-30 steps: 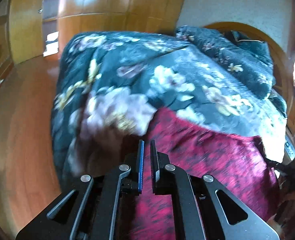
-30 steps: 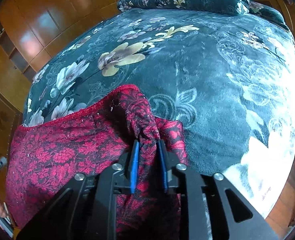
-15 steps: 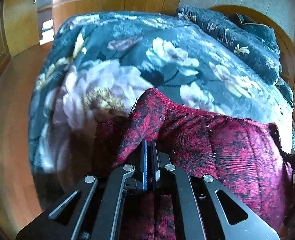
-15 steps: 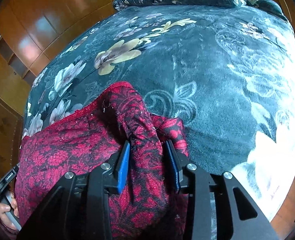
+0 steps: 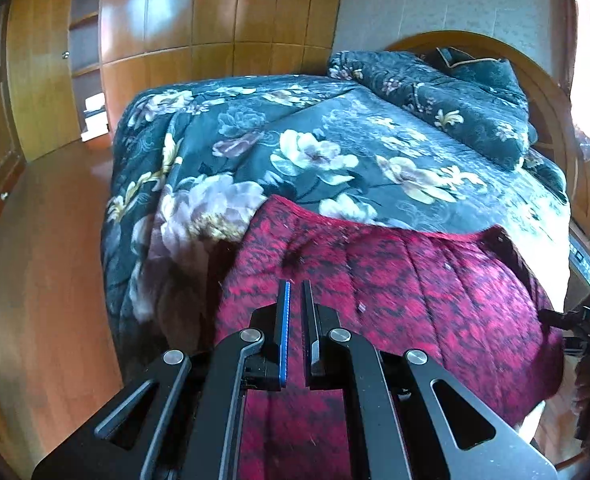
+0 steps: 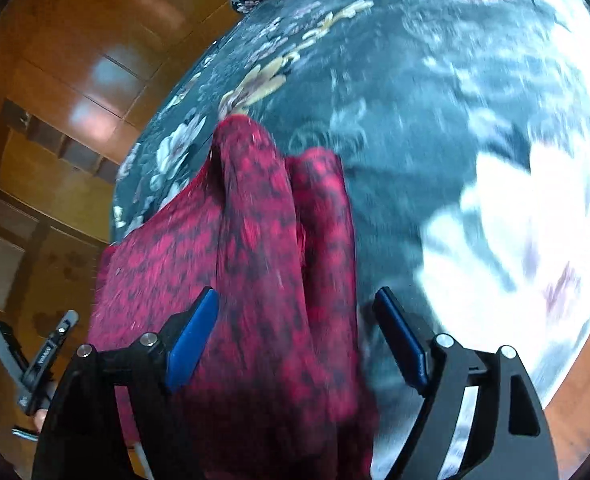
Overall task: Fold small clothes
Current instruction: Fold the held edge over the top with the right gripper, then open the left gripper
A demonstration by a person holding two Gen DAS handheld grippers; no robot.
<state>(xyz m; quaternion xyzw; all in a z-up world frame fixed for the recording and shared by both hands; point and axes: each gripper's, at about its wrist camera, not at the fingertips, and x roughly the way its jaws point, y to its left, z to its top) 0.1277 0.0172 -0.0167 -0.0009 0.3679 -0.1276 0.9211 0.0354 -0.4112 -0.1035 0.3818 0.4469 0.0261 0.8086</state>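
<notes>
A red and black patterned garment (image 5: 415, 288) lies spread on the near part of a dark floral blanket (image 5: 315, 140). My left gripper (image 5: 295, 282) is shut over the garment's left part, and red fabric shows in the thin slit between its fingers. In the right wrist view the garment (image 6: 255, 220) rises in a bunched ridge. My right gripper (image 6: 295, 294) straddles that ridge. Its jaws are opening, and the blue pads (image 6: 193, 336) stand clear of the cloth on both sides.
The bed fills both views, with a folded floral quilt (image 5: 435, 96) against the arched wooden headboard (image 5: 543, 80). A wooden wardrobe (image 5: 215, 12) and a polished wood floor (image 5: 47, 240) lie to the left. The other gripper's handle (image 6: 43, 360) shows at the lower left.
The right jaws spread wide and let go of the bunched ridge they pinched. The left gripper stayed shut and pulled back, and the garment went from tented to flatter.
</notes>
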